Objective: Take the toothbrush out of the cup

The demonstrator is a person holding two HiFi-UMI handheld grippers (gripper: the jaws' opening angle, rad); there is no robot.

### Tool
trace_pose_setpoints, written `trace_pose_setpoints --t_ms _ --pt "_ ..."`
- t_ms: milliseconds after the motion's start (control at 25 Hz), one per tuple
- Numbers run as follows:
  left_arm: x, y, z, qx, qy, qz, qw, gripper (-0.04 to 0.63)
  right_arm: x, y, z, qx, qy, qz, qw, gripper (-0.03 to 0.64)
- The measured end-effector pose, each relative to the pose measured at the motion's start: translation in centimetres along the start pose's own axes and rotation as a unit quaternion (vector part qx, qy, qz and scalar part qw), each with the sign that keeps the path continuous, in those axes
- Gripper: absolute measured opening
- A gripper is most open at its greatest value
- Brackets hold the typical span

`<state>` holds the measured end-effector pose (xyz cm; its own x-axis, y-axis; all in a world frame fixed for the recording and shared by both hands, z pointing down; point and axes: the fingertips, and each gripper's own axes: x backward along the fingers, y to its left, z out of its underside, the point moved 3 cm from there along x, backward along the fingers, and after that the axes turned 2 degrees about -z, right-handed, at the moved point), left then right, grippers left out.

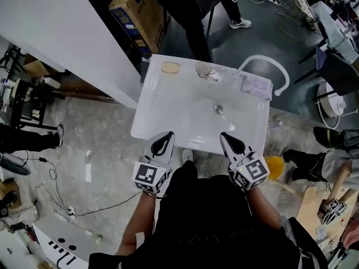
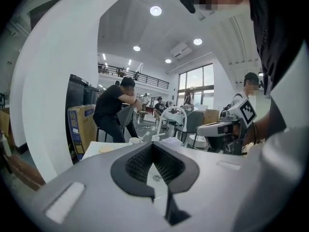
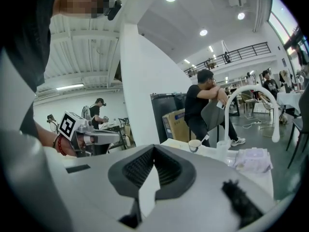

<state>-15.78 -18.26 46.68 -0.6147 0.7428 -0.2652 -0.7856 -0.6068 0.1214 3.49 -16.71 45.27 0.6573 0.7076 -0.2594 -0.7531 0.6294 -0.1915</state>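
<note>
Nearest in the head view: the person's black shirt (image 1: 224, 228), both arms reaching forward. Left tool (image 1: 167, 138) and right tool (image 1: 229, 139) are held side by side, tips over the near rim of a white sink (image 1: 168, 105). Each carries a marker cube, left cube (image 1: 148, 175) and right cube (image 1: 252, 171).

Left gripper view: jaws together at the tips, nothing between them. Right gripper view: the same, jaws closed and empty.

The cup (image 1: 203, 69) stands on the far rim of the sink, well apart from both tools. It sits between a beige oval piece (image 1: 170, 68) on the left and a pale packet (image 1: 255, 86) on the right. A white arched faucet (image 1: 269, 63) rises by the packet.

The toothbrush (image 3: 204, 137) is in the cup. The right gripper view shows it best, leaning out over the cup's right side. From overhead it is hard to make out.

Only the head view shows the drain (image 1: 218, 109) clearly and the cardboard box (image 1: 137, 13) from above.

Each gripper view catches the other tool off to its side. Both also show a dark-clothed person (image 3: 205, 105) beyond the sink, whom the head view cuts off at the top.
</note>
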Motion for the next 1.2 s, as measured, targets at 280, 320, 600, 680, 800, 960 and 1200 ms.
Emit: trace_pose_setpoints --t_ms 280,320,600,680,800,960,1200 --pt "-1.6 2.9 -0.3 -0.002 0.008 0.013 0.9999 0.008 -2.0 -0.7 -0.8 -0.003 0.006 0.015 1.0 0.012" --pt "-1.9 2.9 -0.4 -0.003 0.009 0.015 0.9999 0.008 -2.2 -1.1 -0.7 -0.001 0.008 0.015 1.0 0.012" --pt "-4.4 3.1 -1.7 0.001 0.007 0.009 0.9999 0.008 -4.7 -4.7 -1.5 0.023 0.022 0.016 0.999 0.012" --pt "-5.1 3.2 -1.9 -0.001 0.009 0.007 0.9999 0.008 -5.6 -5.9 -1.5 0.032 0.028 0.013 0.999 0.012" --pt "-5.9 3.4 -2.2 -0.004 0.009 0.0 0.9999 0.009 -6.8 -7.5 -1.6 0.026 0.028 0.014 0.999 0.012" --pt "-7.4 3.8 -2.7 -0.007 0.012 -0.004 0.9999 0.009 -8.7 -9.5 -1.4 0.027 0.039 0.01 0.999 0.012" --pt "-9.4 4.0 -2.9 -0.004 0.019 0.0 0.9998 0.009 -12.0 -12.4 -0.1 0.014 0.06 0.005 0.998 0.014"
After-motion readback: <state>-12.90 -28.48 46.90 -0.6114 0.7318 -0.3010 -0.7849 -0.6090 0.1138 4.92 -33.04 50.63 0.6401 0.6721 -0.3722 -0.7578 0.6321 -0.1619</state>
